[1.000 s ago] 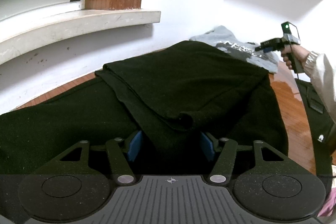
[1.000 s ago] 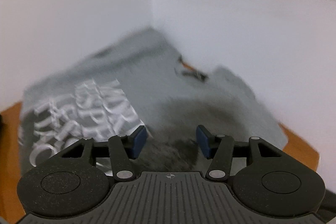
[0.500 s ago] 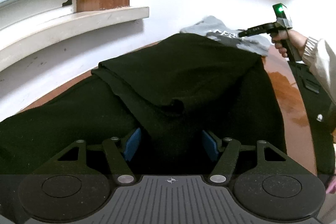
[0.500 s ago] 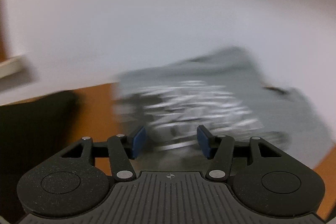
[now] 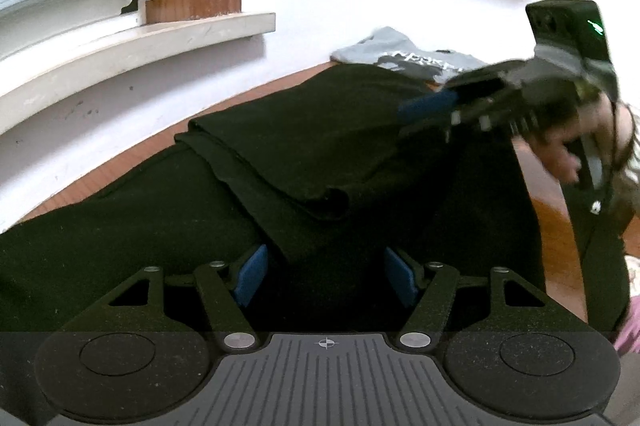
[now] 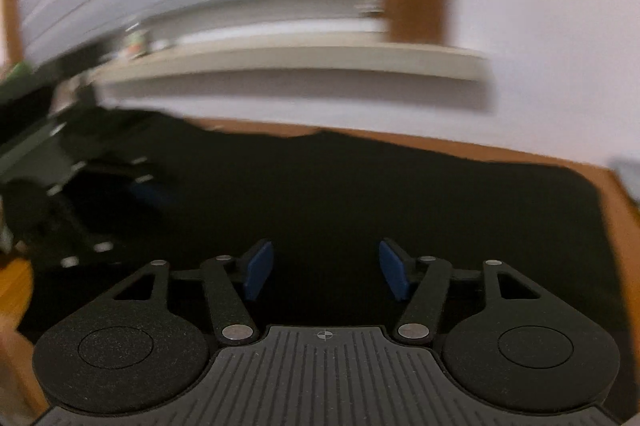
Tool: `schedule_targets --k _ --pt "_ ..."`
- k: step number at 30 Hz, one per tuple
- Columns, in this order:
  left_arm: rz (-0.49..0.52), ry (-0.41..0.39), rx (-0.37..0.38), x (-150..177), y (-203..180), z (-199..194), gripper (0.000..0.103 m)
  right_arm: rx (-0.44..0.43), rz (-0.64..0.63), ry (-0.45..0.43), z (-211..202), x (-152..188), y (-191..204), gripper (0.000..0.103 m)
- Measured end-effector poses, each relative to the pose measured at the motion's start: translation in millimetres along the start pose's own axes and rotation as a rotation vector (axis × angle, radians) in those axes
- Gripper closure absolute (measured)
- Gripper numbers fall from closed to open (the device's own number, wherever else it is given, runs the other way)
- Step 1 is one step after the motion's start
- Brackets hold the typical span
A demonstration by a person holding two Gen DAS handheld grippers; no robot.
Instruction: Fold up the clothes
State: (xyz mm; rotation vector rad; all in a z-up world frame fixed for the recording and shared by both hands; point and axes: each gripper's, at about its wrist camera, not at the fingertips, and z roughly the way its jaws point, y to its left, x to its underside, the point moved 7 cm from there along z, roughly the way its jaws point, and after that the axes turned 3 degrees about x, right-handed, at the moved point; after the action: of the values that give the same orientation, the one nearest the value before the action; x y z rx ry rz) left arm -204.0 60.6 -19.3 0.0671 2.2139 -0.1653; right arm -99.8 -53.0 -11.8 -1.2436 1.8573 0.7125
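Folding is partway done, by my read. Table (image 5: 554, 246) is wood, set vs. a white wall w/ a window ledge (image 5: 132, 46) above it. Biggest item on it: the black garment (image 5: 328, 142), spread across most of the surface. It has one flap laid over its middle, w/ a clean fold line running diagonally and a loose corner ending near centre. So at least one fold looks made; the rest lies flat and wide toward my left side, so more folds are left, I judge.

Next in size: a grey shirt (image 5: 412, 56) w/ white print, at the far end by the wall, just beyond the black garment. Looks compact, prob. folded, but it's small in the left view and I can't confirm how neat.

My left gripper (image 5: 326, 276) sits low over the near edge of the black garment. Jaws fairly wide; cloth lies between and under the blue pads, but pads don't press it, so no grip.

My right gripper (image 6: 326, 272) is blurred in the left view, over the far right part of the black garment. Jaws opening, nothing between them but cloth below; not holding.

Left to do, est.: grab the near edge, fold over again, square up, then stack by the grey shirt.
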Motion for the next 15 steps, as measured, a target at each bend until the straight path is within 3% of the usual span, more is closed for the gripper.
schedule_targets --k 4,7,10,15 --pt "-0.025 -0.009 0.014 -0.7 3.4 -1.5 0.034 -0.04 -0.072 0.013 11.1 -7.0 43.8 0.044" --pt "-0.019 -0.009 0.003 -1.3 2.4 -1.3 0.034 -0.032 -0.084 0.026 21.8 -9.6 49.4 0.044" --pt "-0.012 -0.008 -0.006 -1.4 0.9 -0.9 0.034 -0.095 -0.135 0.032 19.5 -10.5 59.8 0.043" --pt "0.009 -0.002 -0.02 -0.8 -2.4 0.5 0.032 -0.052 -0.204 0.054 22.3 -8.2 67.5 0.043"
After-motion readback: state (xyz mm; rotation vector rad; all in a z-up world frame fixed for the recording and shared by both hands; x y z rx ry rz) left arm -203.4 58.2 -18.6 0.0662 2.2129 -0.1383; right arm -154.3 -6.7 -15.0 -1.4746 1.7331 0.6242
